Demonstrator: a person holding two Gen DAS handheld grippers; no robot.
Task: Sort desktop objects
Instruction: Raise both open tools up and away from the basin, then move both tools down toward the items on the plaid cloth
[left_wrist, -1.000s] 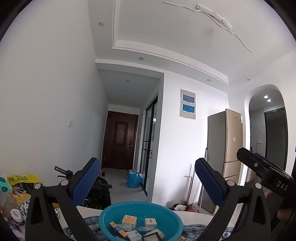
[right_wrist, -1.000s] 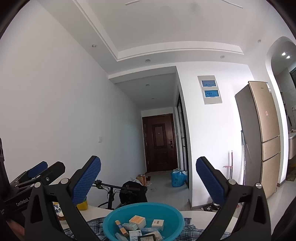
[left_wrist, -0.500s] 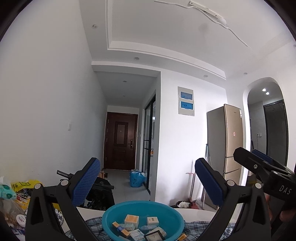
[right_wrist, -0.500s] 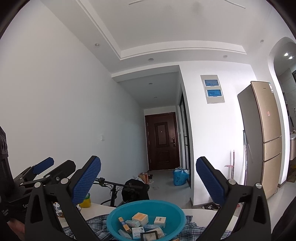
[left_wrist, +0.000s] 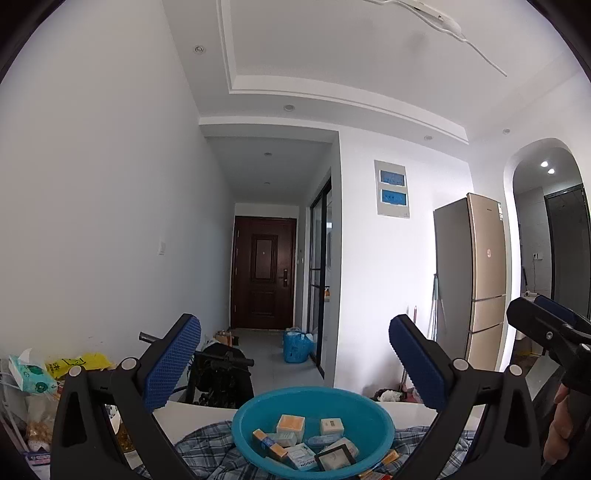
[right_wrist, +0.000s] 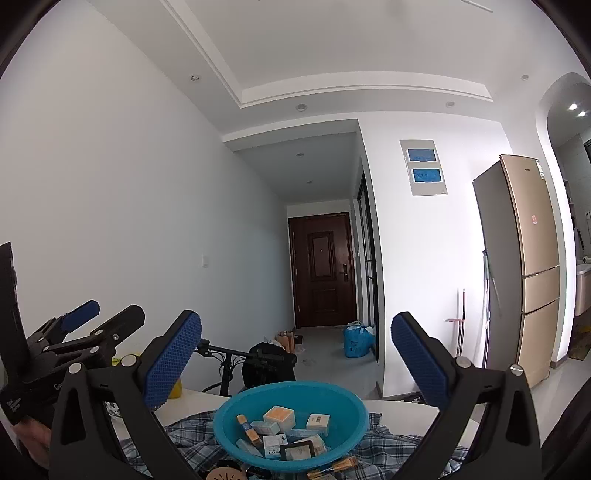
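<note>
A blue plastic basin (left_wrist: 373, 417) holding several small boxes (left_wrist: 291, 424) stands on a blue plaid cloth (left_wrist: 207, 446) on a white table (left_wrist: 199, 415). The basin (right_wrist: 343, 400) and its boxes (right_wrist: 280, 415) show in the right wrist view too. My left gripper (left_wrist: 295, 363) is open and empty, raised above and short of the basin. My right gripper (right_wrist: 295, 363) is open and empty, likewise above the basin. The right gripper (left_wrist: 546, 332) shows at the right edge of the left view, and the left gripper (right_wrist: 81, 332) at the left edge of the right view.
Snack bags and a tissue pack (left_wrist: 29, 373) lie at the table's left. Small items (right_wrist: 332, 465) lie on the cloth in front of the basin. Beyond the table are a bicycle handlebar (right_wrist: 240, 354), a hallway door (left_wrist: 262, 273) and a fridge (left_wrist: 472, 280).
Both grippers have tipped slightly downward, so the basin and cloth show more fully. The jaws stay open and empty.
</note>
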